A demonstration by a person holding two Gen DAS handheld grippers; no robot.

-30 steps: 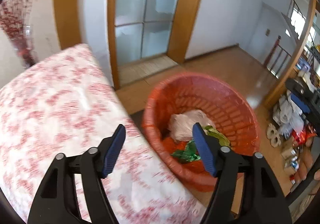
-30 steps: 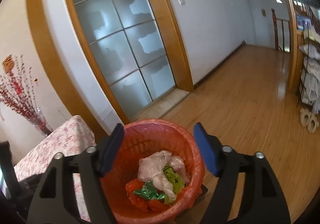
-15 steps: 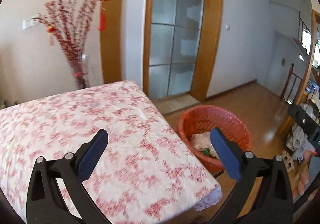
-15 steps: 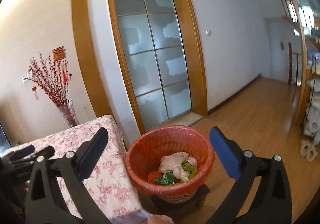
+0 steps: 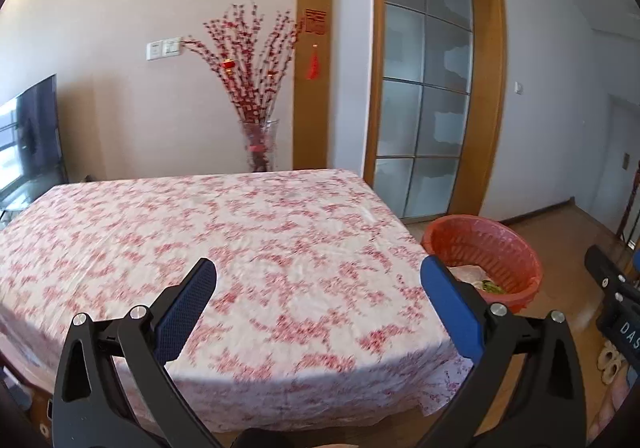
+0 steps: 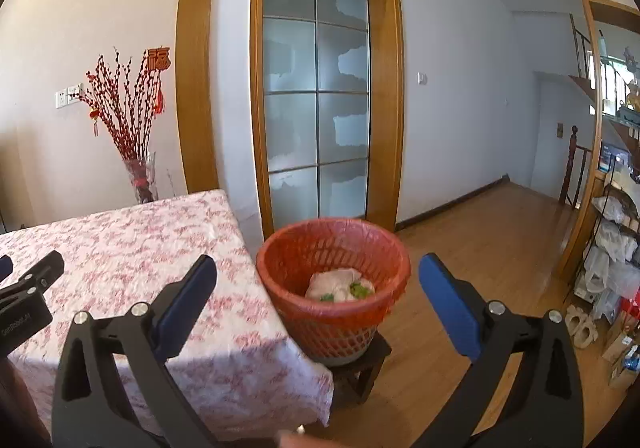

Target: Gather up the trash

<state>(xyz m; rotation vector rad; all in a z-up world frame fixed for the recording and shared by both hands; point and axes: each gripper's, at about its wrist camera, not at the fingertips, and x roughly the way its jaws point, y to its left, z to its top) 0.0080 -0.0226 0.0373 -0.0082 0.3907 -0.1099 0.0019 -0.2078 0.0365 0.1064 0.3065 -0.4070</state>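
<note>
In the left wrist view, the left gripper [image 5: 318, 298] stands spread wide with nothing between its black arms and blue, finely textured pads. Under it lies a table [image 5: 224, 248] covered in a thin white cloth printed with small red blossoms, slightly wrinkled and hanging over the near edge. Beyond the far edge stands a clear glass vase [image 5: 259, 146] of stiff red-budded branches against a pale wall, with a frosted glass door [image 5: 424, 88] in a wooden frame to its right. The red plastic basket [image 5: 486, 254], round with a slotted lattice wall, sits on the floor off the table's right corner; crumpled pale and green trash [image 5: 480, 280] lies in its bottom. A second ago this view was close over the basket with the pads nearer together; now the basket is small at the right and the whole tabletop shows. In the right wrist view, the right gripper [image 6: 318, 298] is likewise spread wide and empty. The basket [image 6: 334, 288], lined with a thin red bag, rests on a low dark wooden stool [image 6: 368, 366] just beside the table's right side, on glossy wooden floorboards. The trash [image 6: 340, 286] shows as soft, wrinkled white plastic with green scraps. The left gripper's black tip [image 6: 36, 276] pokes in at the left. Earlier this gripper hung right above the basket rim, less widely spread; now it is farther back, with the stool in sight.
</note>
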